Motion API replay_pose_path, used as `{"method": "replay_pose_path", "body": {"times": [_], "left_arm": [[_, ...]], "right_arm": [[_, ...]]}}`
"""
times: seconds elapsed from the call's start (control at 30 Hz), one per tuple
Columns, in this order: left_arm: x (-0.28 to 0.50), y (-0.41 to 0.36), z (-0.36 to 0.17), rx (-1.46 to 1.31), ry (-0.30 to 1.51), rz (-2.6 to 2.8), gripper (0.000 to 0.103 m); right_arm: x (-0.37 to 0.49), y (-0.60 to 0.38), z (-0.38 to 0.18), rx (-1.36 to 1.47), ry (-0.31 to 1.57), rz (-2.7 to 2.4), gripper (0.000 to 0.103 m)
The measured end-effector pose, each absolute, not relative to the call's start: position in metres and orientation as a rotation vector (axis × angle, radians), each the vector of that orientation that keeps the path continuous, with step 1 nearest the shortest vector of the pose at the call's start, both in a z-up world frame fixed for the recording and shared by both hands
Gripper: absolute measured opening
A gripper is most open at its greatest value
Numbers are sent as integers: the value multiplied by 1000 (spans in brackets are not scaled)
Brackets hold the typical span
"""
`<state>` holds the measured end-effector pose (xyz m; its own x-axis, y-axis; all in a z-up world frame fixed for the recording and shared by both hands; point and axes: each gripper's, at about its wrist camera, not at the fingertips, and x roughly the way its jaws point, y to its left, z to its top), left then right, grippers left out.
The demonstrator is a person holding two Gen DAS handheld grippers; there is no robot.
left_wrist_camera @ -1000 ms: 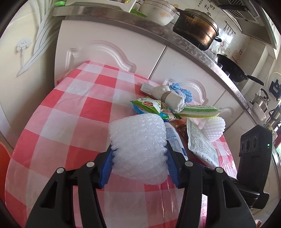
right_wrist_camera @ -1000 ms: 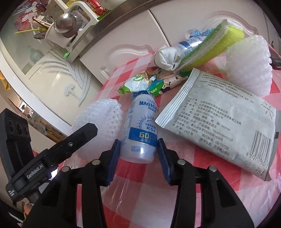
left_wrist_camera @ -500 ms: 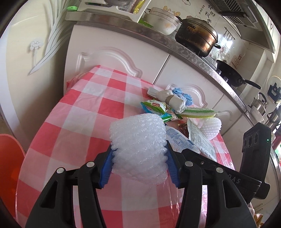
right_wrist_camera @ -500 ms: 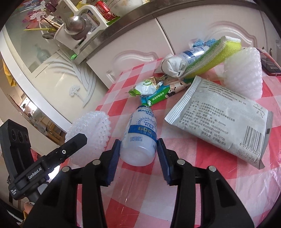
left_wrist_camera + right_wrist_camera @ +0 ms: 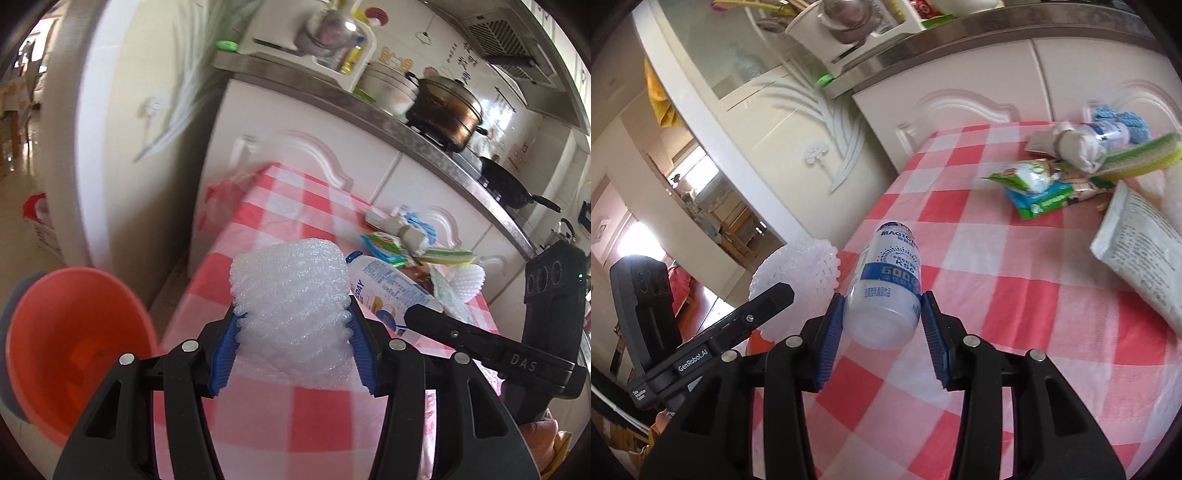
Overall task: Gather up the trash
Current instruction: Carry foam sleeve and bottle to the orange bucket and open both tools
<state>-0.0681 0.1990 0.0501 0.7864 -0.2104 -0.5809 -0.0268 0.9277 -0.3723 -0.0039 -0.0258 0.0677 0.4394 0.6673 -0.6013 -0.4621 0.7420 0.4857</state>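
My left gripper (image 5: 291, 350) is shut on a white foam fruit net (image 5: 291, 310), held above the left edge of the red-checked table (image 5: 295, 206). An orange bin (image 5: 70, 343) stands on the floor just left of it. My right gripper (image 5: 882, 339) is shut on a white plastic bottle (image 5: 886, 284) with a blue label, lifted over the table (image 5: 1015, 295). The same bottle (image 5: 384, 291) shows in the left wrist view beside the foam net. The foam net (image 5: 796, 280) and the left gripper's body appear at the left of the right wrist view.
More litter lies at the table's far side: a green snack wrapper (image 5: 1027, 177), a blue packet (image 5: 1041, 201), a white printed bag (image 5: 1141, 254), a green-yellow sponge (image 5: 1137, 158), a second foam net (image 5: 467, 282). White cabinets (image 5: 295, 140) and a counter with pots stand behind.
Both grippers have swung left and risen a little with their loads. The orange bin has come into the left wrist view. The bottle is now lifted off the table.
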Motion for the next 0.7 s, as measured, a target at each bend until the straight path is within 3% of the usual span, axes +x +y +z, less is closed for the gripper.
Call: {"method": "replay_pose_path", "body": {"times": [0.33,0.7], "left_arm": [[-105,301,28,-441,667,143,55],[-116,349,-16,-474,749,279,58]], "right_arm": [[-14,92,69,130,949,960,44],[-24,183,44,-25,1038,1061,45]]}}
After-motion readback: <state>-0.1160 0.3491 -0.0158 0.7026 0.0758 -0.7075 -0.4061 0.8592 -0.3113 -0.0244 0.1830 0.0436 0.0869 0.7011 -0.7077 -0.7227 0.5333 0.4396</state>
